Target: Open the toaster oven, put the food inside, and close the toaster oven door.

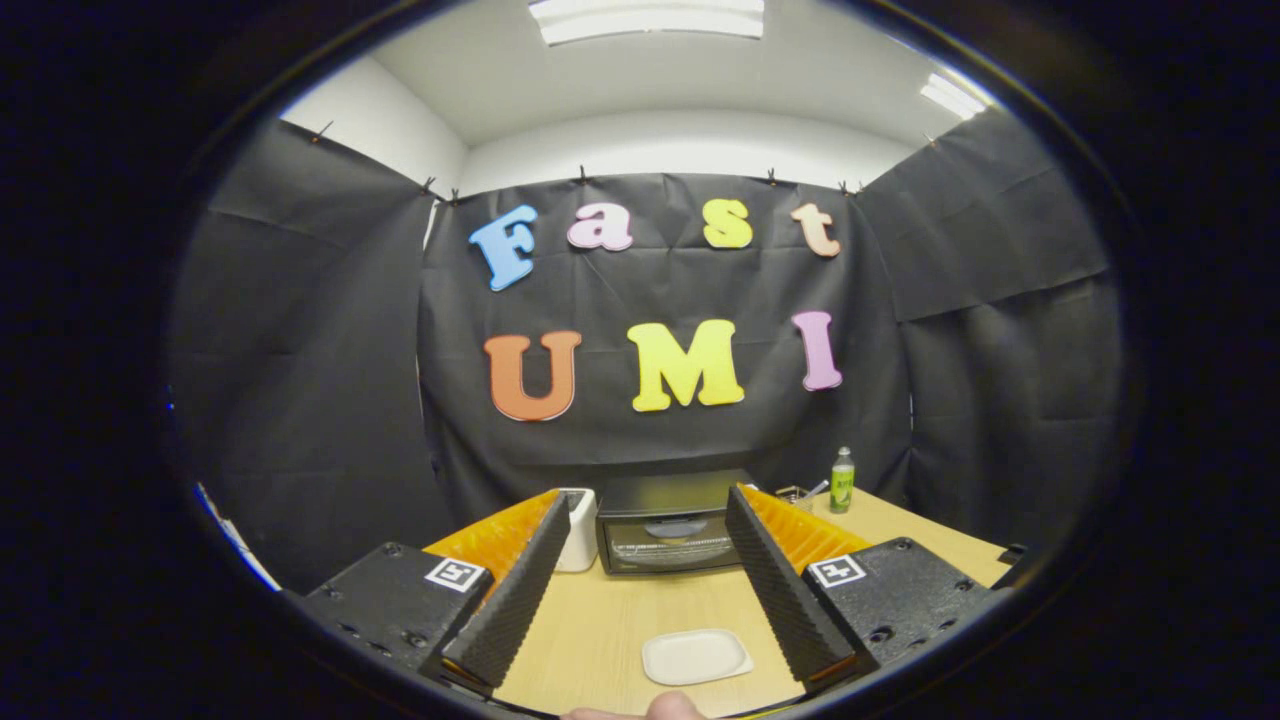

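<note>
The fingers of the gripper are spread wide apart and hold nothing. Beyond them, at the back of the pale wooden worktop, stands the small black toaster oven with a glass door. Its door looks closed, and through the dark glass I can see only a faint round shape, so I cannot tell if food is inside. Between the fingers, close to the camera, lies a small white rounded-square plate. It seems to carry nothing, but the food could be flat and pale, so this is not sure. A white box-like container stands just beside the oven on its left, and a small green bottle with a white cap stands well apart on its right. A bit of a finger of the person shows at the near end.

A closed door with a bare plate fits two stages: the oven waiting to be opened, or closed again with the food in it. If the door must be opened, it is good to bring the fingers straight to the top edge of the door, take the handle at its middle, and pull slowly down and outward, because such a light oven may slide on the smooth worktop.
</note>
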